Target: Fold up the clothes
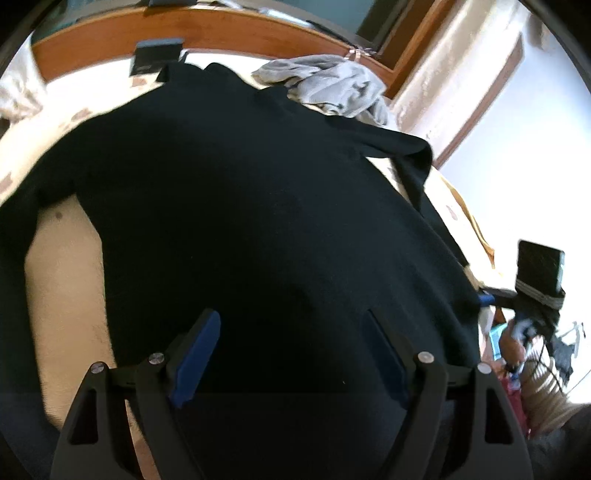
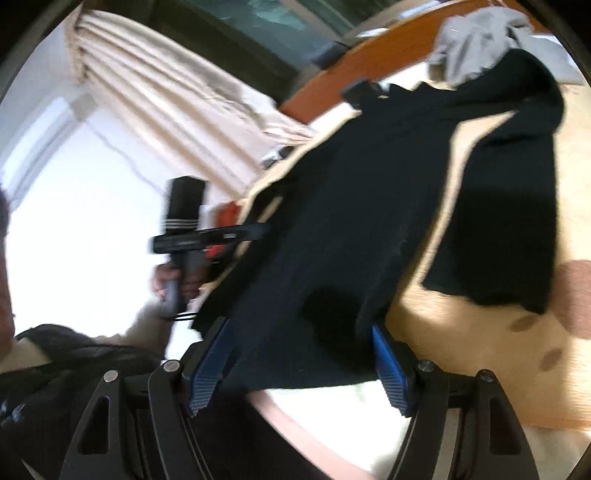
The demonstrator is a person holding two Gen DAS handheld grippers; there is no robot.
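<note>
Black long-sleeved knit sweater (image 1: 240, 192) lies spread flat over a cream bedspread with brown spots (image 1: 66, 280), its neck toward the orange-brown wooden headboard (image 1: 110, 33) and its hem toward the cameras. One sleeve runs down the left of the left wrist view; the other, on the right, is bent back toward the body. A crumpled pale grey garment (image 1: 325, 85) sits just beyond the sweater's shoulder, touching it, near the headboard.

The left gripper (image 1: 299, 350) hangs over the lower part of the sweater with its blue-padded fingers (image 1: 195, 358) spread wide; dark cloth fills the space between them, but the pads do not press on it. The right gripper (image 2: 303, 365) is at the sweater's hem corner near the bed's edge, its jaws also wide, the blue pads (image 2: 388, 369) standing on either side of the cloth without pinching it. The right wrist view is blurred.

In the right wrist view a hand (image 2: 177, 284) grips the handle of the other gripper beside the bed, with a beige pleated curtain (image 2: 166, 110) behind.
</note>
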